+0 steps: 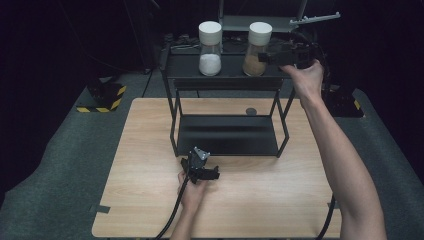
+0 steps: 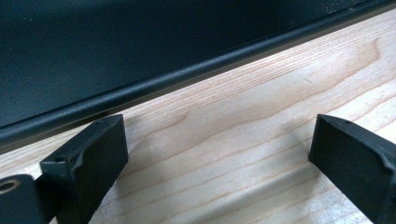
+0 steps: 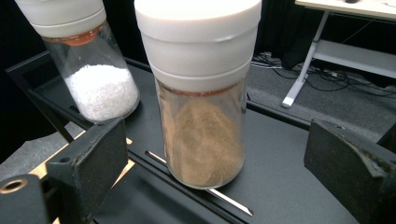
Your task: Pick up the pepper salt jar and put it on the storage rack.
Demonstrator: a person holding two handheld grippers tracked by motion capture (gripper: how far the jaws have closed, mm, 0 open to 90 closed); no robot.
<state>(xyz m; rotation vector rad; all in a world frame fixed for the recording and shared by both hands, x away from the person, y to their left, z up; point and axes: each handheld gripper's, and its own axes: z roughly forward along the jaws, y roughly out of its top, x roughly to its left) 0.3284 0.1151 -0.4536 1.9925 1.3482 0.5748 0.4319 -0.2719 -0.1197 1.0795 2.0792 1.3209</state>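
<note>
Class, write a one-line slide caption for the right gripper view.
Open right gripper approaches the brown-powder jar on the black shelf.

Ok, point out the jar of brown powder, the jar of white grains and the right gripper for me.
jar of brown powder (image 3: 203,140), right gripper view, glass body.
jar of white grains (image 1: 210,62), high view, white fill in the glass.
right gripper (image 3: 215,154), right gripper view, midway between its open jaws.

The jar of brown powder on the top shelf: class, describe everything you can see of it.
The jar of brown powder is a clear, glass-like cylinder with a tall white ribbed-looking cap and an orange ring under it. Brown powder fills it roughly two thirds, heaped unevenly. It stands upright on the black rack's top shelf, right of the jar of white grains, apart from it. The right gripper has its open jaws on either side, not touching it.
</note>
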